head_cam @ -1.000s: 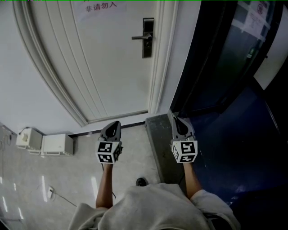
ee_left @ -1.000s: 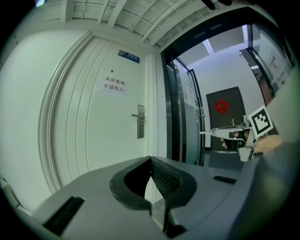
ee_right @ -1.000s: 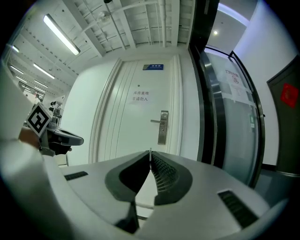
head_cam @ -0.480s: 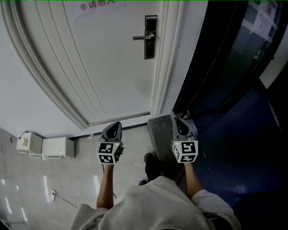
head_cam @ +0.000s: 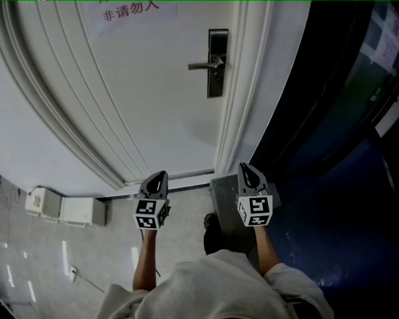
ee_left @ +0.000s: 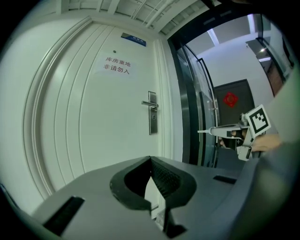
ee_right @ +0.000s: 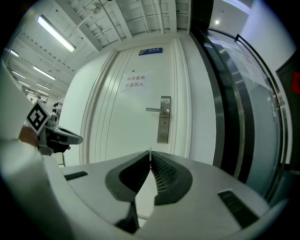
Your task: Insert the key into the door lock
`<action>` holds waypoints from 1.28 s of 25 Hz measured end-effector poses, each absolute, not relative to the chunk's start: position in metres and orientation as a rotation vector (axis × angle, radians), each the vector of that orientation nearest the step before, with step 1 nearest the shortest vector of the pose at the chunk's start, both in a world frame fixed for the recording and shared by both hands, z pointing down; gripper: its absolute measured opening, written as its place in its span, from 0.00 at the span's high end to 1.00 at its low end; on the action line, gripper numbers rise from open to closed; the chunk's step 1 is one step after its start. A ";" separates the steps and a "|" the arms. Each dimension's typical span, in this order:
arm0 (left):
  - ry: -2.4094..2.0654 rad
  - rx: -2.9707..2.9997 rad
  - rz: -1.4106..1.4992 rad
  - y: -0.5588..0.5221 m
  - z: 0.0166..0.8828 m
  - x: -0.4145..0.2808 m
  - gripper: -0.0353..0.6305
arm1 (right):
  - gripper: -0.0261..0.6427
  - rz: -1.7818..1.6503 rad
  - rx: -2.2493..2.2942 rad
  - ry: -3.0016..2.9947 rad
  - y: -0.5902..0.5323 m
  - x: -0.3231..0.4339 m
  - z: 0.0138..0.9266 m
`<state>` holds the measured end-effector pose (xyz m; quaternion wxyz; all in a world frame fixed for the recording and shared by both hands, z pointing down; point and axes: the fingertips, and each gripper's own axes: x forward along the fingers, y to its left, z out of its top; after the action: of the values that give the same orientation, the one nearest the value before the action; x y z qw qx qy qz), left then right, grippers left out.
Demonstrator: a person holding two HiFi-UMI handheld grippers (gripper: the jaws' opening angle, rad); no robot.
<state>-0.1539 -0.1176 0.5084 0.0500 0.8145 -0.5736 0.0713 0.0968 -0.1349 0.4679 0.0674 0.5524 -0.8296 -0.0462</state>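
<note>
Head view only: grey shirt (head_cam: 212,286), bare forearms, a shoe (head_cam: 210,219) on the floor (head_cam: 124,249). Left gripper (head_cam: 159,175) and right gripper (head_cam: 244,166) side by side, apart, both aimed at the door. Key too small to see from here.

Right gripper view: fingers (ee_right: 161,176) pressed together, clamped on the key (ee_right: 150,151) at their very tips. Key stands edge-on, a short bit poking past the tips. It reads as a thin pale metal sliver; teeth and head can't be made out. Left gripper view catches it side-on, a thin pale spike out of the right gripper's front. Left gripper's own fingers meet tip to tip, nothing between them.

Farther: white boxes (head_cam: 62,209) at the wall on the left, grey block (head_cam: 225,193) on the floor by the door frame. White door (head_cam: 156,112) closed, well apart from both grippers. Lock plate (head_cam: 217,62) dark metal, upright, near the door's right edge, with the lever handle (head_cam: 204,64) pointing left. Key is well short of it. Paper sign (head_cam: 134,9) higher on the door. Blue plaque (ee_right: 151,51) above the sign shows only in the gripper views. Dark glass wall (head_cam: 324,124) on the right. Red ornament (ee_left: 230,99) only in the left gripper view, ceiling light strips (ee_right: 56,33) only in the right.
</note>
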 end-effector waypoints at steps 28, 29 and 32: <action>-1.886 2.419 0.201 -0.405 0.466 -0.124 0.92 | 0.92 -0.212 1.490 -2.639 -0.440 0.098 0.424; -1.887 2.418 0.202 -0.407 0.466 -0.125 0.92 | 0.92 -0.207 1.490 -2.637 -0.441 0.097 0.425; -1.882 2.423 0.213 -0.410 0.467 -0.128 0.92 | 0.92 -0.192 1.498 -2.631 -0.444 0.095 0.428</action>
<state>-0.1276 -0.4100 0.4669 0.0330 0.7874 -0.6116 0.0693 0.0952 -0.4439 0.4283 0.0539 0.4932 -0.8659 -0.0633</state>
